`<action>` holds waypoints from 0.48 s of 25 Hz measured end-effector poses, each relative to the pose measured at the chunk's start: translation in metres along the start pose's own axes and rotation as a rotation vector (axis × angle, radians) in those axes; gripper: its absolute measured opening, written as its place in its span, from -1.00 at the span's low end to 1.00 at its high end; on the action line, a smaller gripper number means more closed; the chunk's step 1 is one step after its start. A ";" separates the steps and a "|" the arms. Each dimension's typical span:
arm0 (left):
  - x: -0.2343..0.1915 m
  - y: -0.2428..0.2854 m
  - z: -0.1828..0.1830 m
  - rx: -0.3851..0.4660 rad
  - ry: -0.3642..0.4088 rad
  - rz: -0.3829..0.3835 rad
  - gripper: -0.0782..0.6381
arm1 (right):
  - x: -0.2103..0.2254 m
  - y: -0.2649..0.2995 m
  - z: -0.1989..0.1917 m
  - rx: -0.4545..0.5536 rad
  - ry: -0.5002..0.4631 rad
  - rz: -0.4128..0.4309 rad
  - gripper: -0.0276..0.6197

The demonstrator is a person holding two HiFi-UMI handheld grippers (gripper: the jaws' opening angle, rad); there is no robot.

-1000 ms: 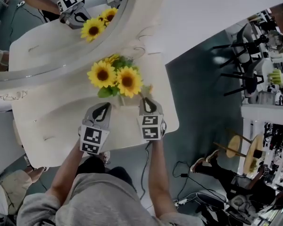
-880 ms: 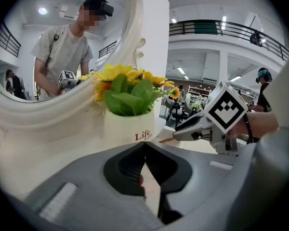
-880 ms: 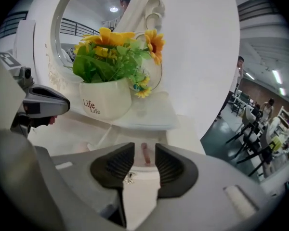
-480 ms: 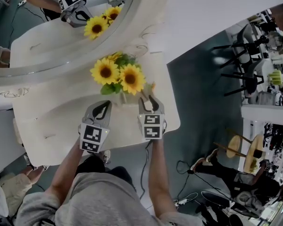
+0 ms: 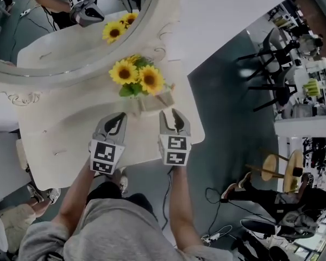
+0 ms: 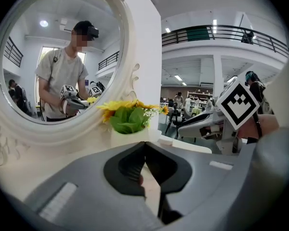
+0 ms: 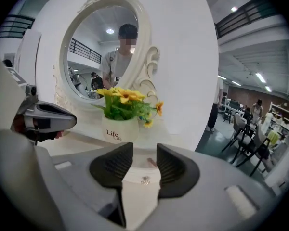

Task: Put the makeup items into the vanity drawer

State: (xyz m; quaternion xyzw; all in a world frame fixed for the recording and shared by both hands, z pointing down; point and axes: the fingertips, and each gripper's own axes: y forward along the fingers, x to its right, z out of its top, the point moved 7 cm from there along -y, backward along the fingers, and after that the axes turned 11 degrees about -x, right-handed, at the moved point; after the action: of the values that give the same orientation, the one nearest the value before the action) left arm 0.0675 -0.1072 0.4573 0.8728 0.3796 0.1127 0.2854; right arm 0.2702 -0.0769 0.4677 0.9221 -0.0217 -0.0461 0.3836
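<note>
Your right gripper (image 7: 144, 153) had just opened its jaws; the drawer knob (image 7: 144, 180) lay beyond their gap, untouched. Your left gripper (image 6: 144, 146) was clenched.

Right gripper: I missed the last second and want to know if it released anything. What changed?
The right gripper has just opened its jaws and eased back from the flower pot; nothing sits between them now. Whether it held anything before isn't visible. The left gripper also drew back slightly. It stays shut, and the pot stays on the table.
</note>
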 end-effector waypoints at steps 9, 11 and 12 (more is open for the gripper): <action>0.025 -0.059 0.004 0.086 0.052 0.017 -0.75 | -0.029 -0.083 -0.007 0.173 0.059 -0.032 -0.44; 0.031 -0.072 0.005 0.109 0.065 0.020 -0.75 | -0.036 -0.100 -0.011 0.206 0.065 -0.045 -0.46; 0.034 -0.079 0.005 0.120 0.072 0.021 -0.75 | -0.040 -0.108 -0.014 0.223 0.065 -0.049 -0.46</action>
State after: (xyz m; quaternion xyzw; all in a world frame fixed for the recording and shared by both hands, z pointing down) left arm 0.0458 -0.0411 0.4060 0.8877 0.3865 0.1239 0.2176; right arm 0.2327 0.0124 0.4037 0.9603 0.0086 -0.0227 0.2780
